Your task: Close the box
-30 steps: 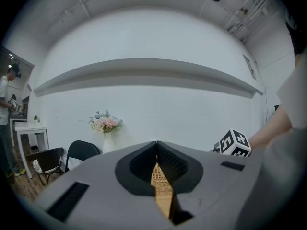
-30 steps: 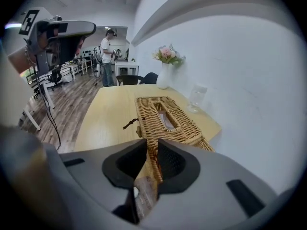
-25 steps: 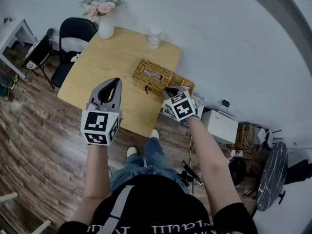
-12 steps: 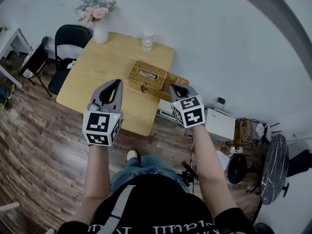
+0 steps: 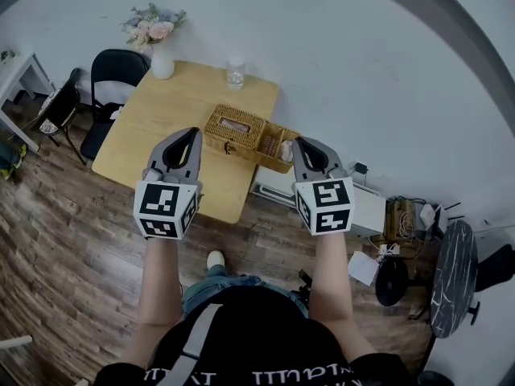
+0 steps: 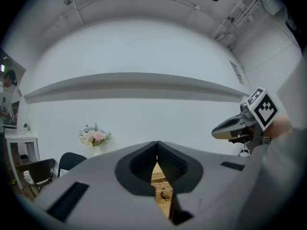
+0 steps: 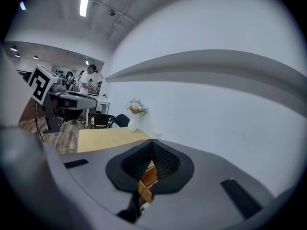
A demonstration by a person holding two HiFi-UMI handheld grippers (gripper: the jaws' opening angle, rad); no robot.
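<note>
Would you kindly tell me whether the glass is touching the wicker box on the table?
Apart. The head view shows a bare stretch of the wooden table between the glass and the wicker box.

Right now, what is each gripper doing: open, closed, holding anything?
Left gripper: closed, holding nothing.
Right gripper: closed, holding nothing.

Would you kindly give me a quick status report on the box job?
Left tool, right tool shut, empty. Wicker box untouched, looks open, lid out sideways. Glass, vase beyond it.
</note>
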